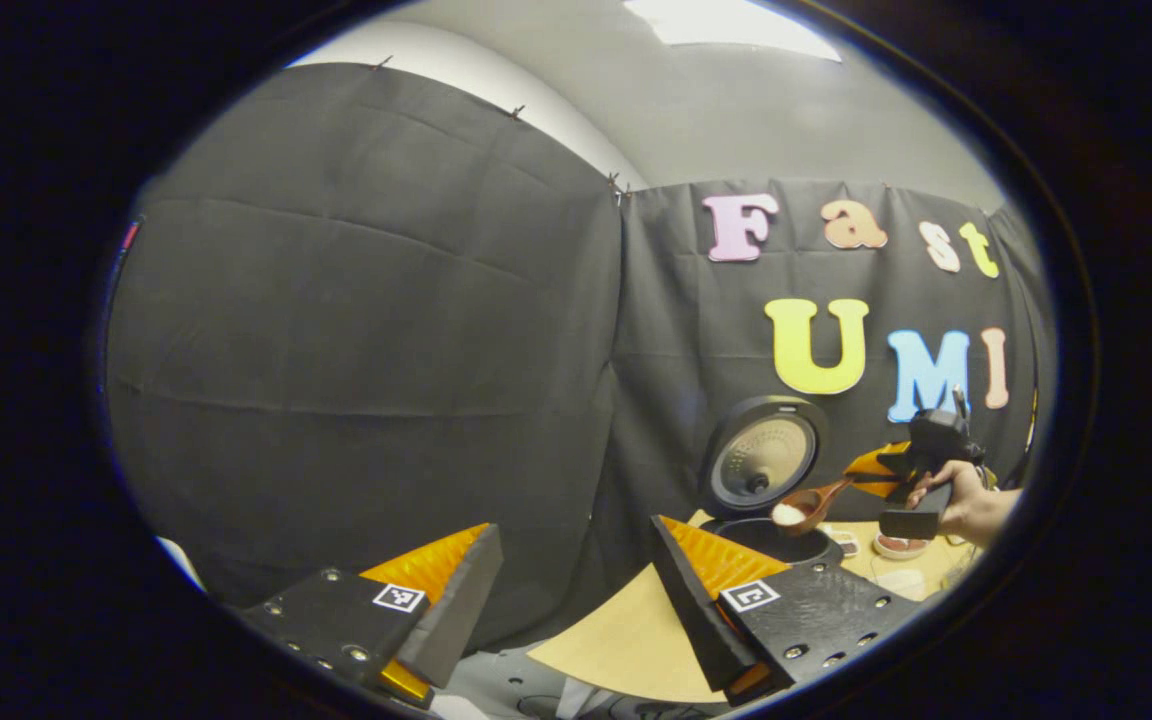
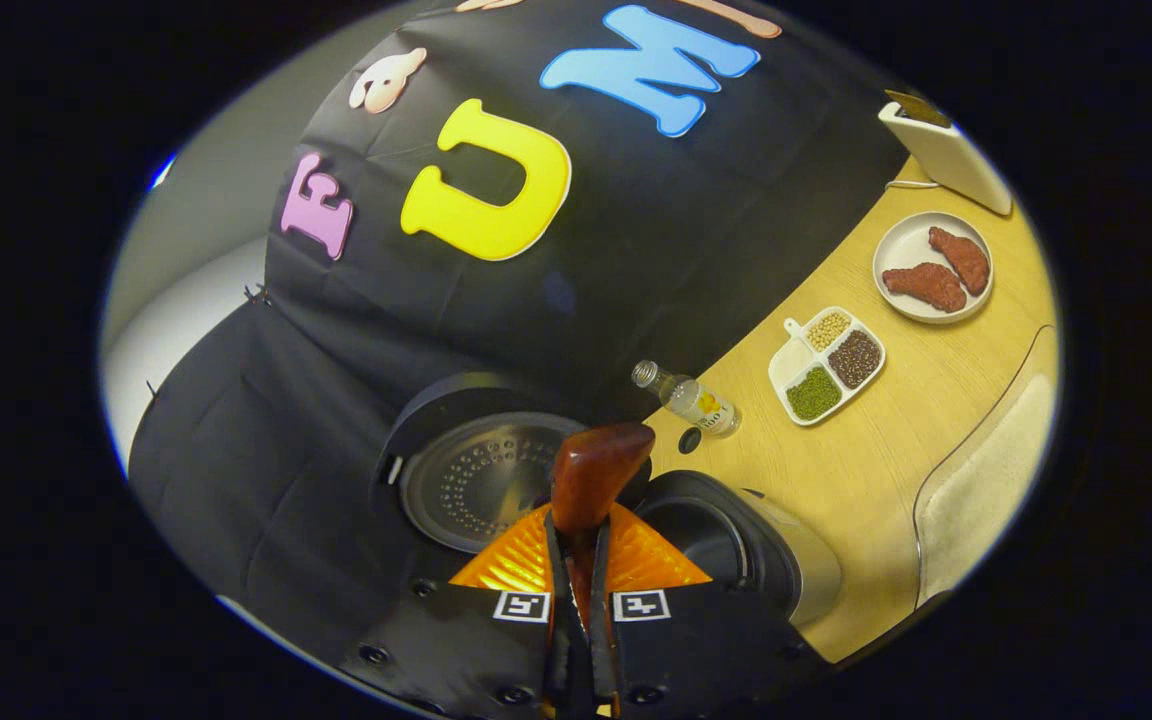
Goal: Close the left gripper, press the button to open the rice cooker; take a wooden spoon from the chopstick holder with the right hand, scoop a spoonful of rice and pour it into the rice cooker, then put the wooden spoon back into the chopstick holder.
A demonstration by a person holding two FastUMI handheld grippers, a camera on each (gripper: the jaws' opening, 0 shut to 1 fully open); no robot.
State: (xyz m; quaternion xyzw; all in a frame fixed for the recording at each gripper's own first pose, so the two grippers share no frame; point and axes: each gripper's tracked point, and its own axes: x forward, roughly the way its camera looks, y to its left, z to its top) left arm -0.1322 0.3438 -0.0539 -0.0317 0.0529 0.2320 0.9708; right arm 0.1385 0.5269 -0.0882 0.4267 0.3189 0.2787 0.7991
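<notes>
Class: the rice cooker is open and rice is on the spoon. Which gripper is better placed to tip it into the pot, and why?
Right. The right gripper grips the wooden spoon, loaded with rice, above the open rice cooker. The left gripper is open, empty, farther back.

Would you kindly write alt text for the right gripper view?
The right tool grips a wooden spoon above the open rice cooker, whose lid stands raised. Beyond, on the table, sit a small bottle, a divided dish and a plate.

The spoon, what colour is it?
Reddish-brown wood; the spoon shows best in the right gripper view.
</notes>
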